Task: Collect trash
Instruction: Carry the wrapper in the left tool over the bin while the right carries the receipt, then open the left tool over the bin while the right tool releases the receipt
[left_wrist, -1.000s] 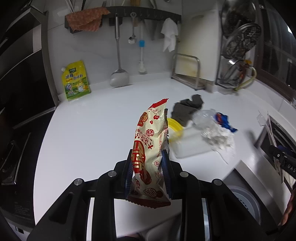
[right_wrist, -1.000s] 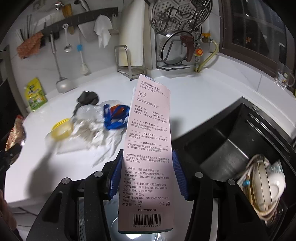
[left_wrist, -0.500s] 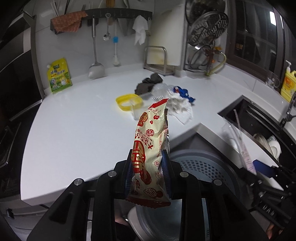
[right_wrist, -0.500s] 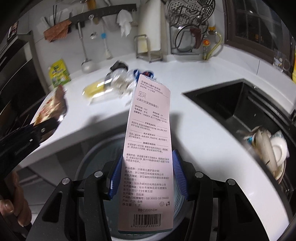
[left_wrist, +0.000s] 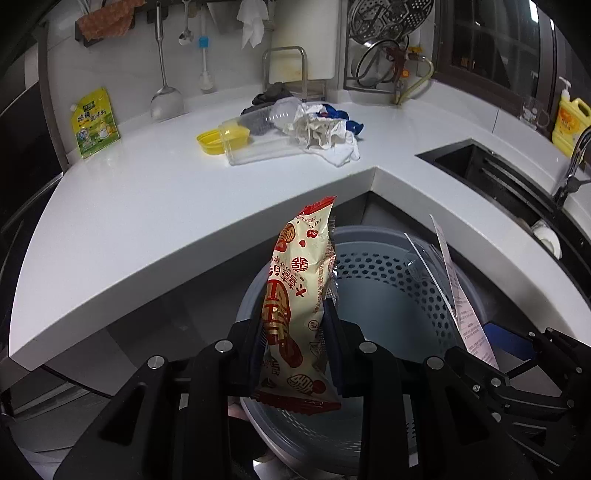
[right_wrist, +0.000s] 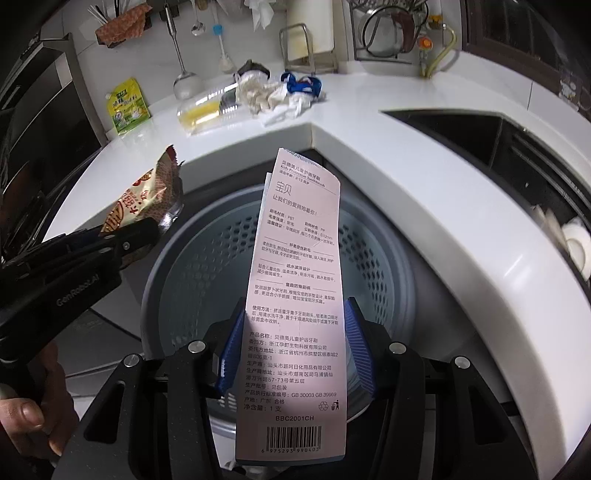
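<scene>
My left gripper (left_wrist: 295, 328) is shut on a cream and red snack wrapper (left_wrist: 299, 295), held upright over the grey perforated bin (left_wrist: 388, 302). In the right wrist view the same wrapper (right_wrist: 144, 206) and left gripper (right_wrist: 122, 240) hang at the bin's left rim. My right gripper (right_wrist: 293, 350) is shut on a pink toothbrush package card (right_wrist: 295, 306) above the bin's (right_wrist: 192, 280) opening. That card (left_wrist: 461, 295) also shows at the right in the left wrist view. More trash lies on the counter: a clear bottle with a yellow cap (left_wrist: 236, 136), crumpled tissue (left_wrist: 325, 133) and a blue wrapper (left_wrist: 351, 123).
The white corner counter (left_wrist: 147, 206) wraps around the bin below it. A black sink (right_wrist: 535, 166) with dishes sits at the right. A yellow-green pouch (left_wrist: 94, 125), hanging utensils (left_wrist: 162, 74), a rack (left_wrist: 384, 55) and a yellow soap bottle (left_wrist: 569, 122) line the back. A hand (right_wrist: 26, 410) holds the left gripper.
Both grippers have drawn back from the counter and come down over the grey bin, each still holding its piece of trash. The counter trash now lies farther off.
</scene>
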